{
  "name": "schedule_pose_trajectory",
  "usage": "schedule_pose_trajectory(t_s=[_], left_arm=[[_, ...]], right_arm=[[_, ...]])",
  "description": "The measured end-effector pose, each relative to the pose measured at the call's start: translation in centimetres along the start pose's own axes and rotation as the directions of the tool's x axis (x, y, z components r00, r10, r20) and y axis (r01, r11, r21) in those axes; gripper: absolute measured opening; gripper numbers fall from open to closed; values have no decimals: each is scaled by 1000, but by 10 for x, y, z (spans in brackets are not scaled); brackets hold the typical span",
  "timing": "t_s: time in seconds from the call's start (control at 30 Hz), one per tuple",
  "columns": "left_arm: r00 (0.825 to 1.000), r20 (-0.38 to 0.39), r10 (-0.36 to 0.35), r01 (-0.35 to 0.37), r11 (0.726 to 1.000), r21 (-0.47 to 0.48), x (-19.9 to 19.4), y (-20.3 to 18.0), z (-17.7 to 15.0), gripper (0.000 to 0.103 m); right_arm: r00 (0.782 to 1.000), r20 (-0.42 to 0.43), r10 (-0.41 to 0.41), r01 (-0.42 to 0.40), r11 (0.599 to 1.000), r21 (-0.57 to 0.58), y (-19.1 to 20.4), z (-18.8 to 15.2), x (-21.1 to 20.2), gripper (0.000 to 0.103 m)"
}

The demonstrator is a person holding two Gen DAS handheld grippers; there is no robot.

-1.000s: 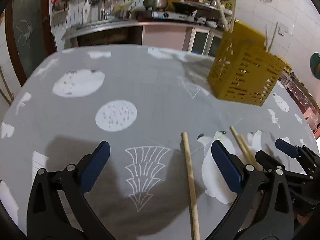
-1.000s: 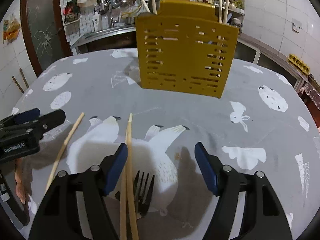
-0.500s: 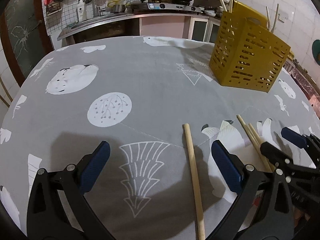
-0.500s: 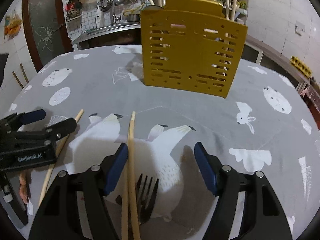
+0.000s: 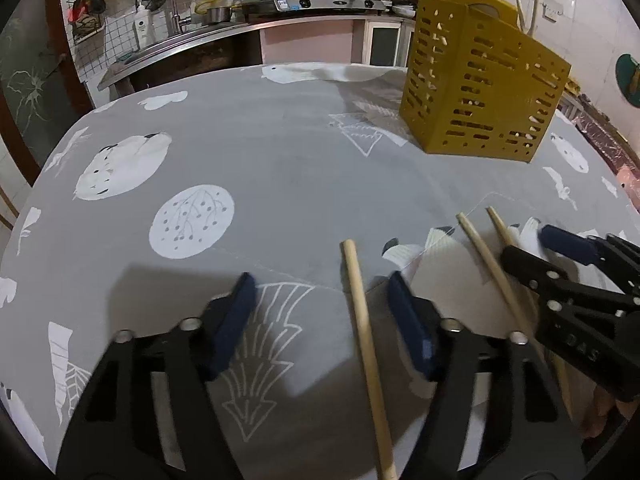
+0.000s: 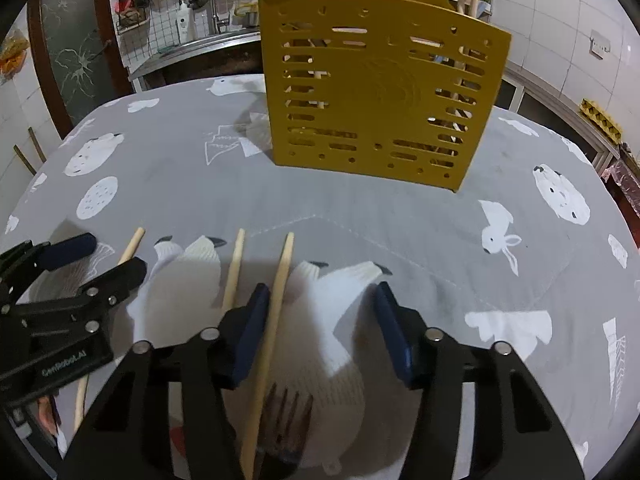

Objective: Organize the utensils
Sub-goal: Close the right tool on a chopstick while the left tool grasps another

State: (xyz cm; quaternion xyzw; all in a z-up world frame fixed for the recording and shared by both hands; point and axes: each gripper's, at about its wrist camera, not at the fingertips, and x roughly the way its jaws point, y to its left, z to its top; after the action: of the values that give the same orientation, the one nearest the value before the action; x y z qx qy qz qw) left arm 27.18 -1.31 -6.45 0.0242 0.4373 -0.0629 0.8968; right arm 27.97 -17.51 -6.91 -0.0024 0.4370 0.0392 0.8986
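A yellow slotted utensil holder (image 6: 380, 92) stands upright on the grey tablecloth, with several wooden sticks in it; it also shows in the left wrist view (image 5: 480, 88). My left gripper (image 5: 320, 300) is open low over the cloth, with a wooden chopstick (image 5: 366, 344) lying between its fingers, near the right one. My right gripper (image 6: 320, 304) is open over a chopstick (image 6: 272, 320) and a dark fork (image 6: 286, 420), the chopstick beside its left finger. Another chopstick (image 6: 233, 268) lies just left of it. The right gripper (image 5: 560, 264) shows at the right of the left wrist view.
The table has a grey cloth with white animal prints (image 6: 496, 232). A kitchen counter with sink and stove (image 5: 280, 8) runs behind the table. The left gripper (image 6: 60, 292) sits close to the right one at the left of the right wrist view.
Both grippers' jaws have narrowed but stay open. The left gripper has lowered over the single chopstick. The right gripper has moved forward over the chopstick and fork.
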Motion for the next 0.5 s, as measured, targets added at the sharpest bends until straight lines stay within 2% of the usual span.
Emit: schedule_pose_trajectory(t_s=[0.1,0.13,0.33,0.5], left_arm=[[1000,-2,-18,18,1000,-21,1,-1,4,49],[1000,-3,-26,26,999,-31,2,-1,5,43],[1000,-6,-28,28,997,-76,7,1,11,23],[999,-17,-27,26,997,-75,8,-1,12,21]], right_arm=[[1000,0,3,-3,1000,17,1,5,3,36],[1000,2,5,-5,1000,21,2,7,4,34],[1000,-7,14,-14,998,65,0,12,8,20],[998,-56,6,0,994,110,2,29,21,14]])
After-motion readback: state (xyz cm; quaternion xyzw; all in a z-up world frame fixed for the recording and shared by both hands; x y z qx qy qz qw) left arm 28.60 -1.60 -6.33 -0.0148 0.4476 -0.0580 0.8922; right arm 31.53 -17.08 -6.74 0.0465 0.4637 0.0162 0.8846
